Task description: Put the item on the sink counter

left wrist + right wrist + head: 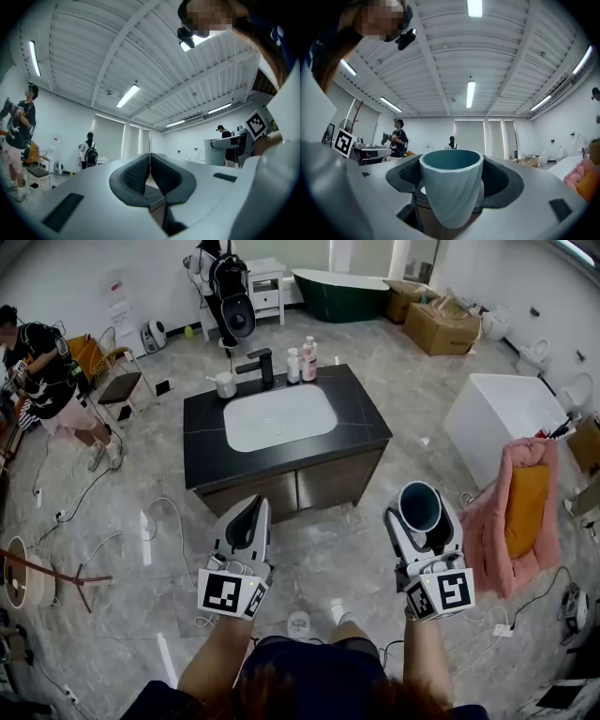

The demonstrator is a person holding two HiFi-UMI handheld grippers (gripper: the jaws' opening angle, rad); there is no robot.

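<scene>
**Cup is in the right gripper, counter is a walk away: where this could go sideways**

Left side first. The left gripper (150,173) has its jaws pressed together with nothing between them, held low in front of the person, so it's no help if something slips.

In the middle is the sink counter (352,423), well apart from both grippers, with loose cables on the floor to its left. The back edge is crowded. A small white pot (225,384) sits near the back-left corner, then the black faucet (262,367), then two bottles (302,360). A cup brought in there could knock one over. The white basin (279,416) takes up most of the top, so the free black surface is mainly the strips along the left, right and front edges. A cup set half on the basin rim would likely tip in.

On the right, the right gripper (422,514) is clamped on the cup (452,187), one jaw on each side of its wall. So the task's thing is in the air, not on the counter. The main worry is that the cup narrows toward its base, so a loose squeeze or a bump could probably let it slide in the pads.

As for the cup itself, it's pale blue-green with swirled ridges, darker teal inside, and no handle visible. It sits mouth up and looks empty.
</scene>
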